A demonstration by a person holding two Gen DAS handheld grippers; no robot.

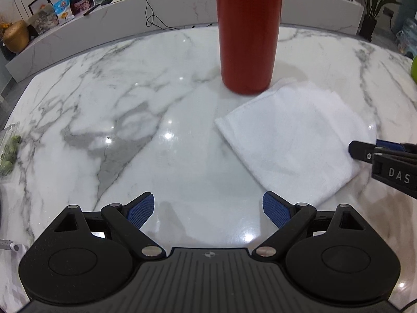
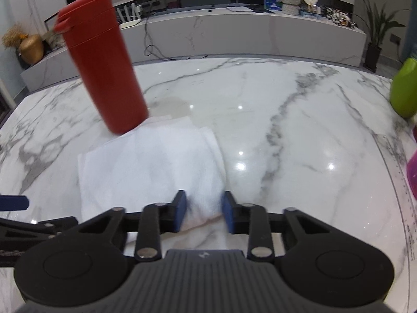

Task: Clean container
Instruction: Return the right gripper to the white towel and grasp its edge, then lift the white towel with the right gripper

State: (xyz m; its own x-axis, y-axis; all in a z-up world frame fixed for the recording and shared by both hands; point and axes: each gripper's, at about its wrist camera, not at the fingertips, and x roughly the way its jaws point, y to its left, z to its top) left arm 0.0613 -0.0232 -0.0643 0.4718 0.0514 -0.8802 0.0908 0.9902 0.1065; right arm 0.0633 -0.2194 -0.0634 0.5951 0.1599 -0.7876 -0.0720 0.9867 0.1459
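Straddling the white cloth's [image 2: 146, 167] near edge, the right gripper [image 2: 203, 212] is held part-open; the left gripper [image 1: 207, 210] is spread wide, facing the red container [image 1: 249, 31].

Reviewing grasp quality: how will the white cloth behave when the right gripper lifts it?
The cloth is folded and soft, so it will probably droop and unfold. The right gripper straddles only its near edge, so the rest may drag against the red bottle.

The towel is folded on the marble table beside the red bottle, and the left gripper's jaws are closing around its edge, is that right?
Not quite: the right gripper is the one with its jaws around the towel, as the right wrist view shows. The left gripper is open over bare table. The towel does lie folded beside the red bottle.
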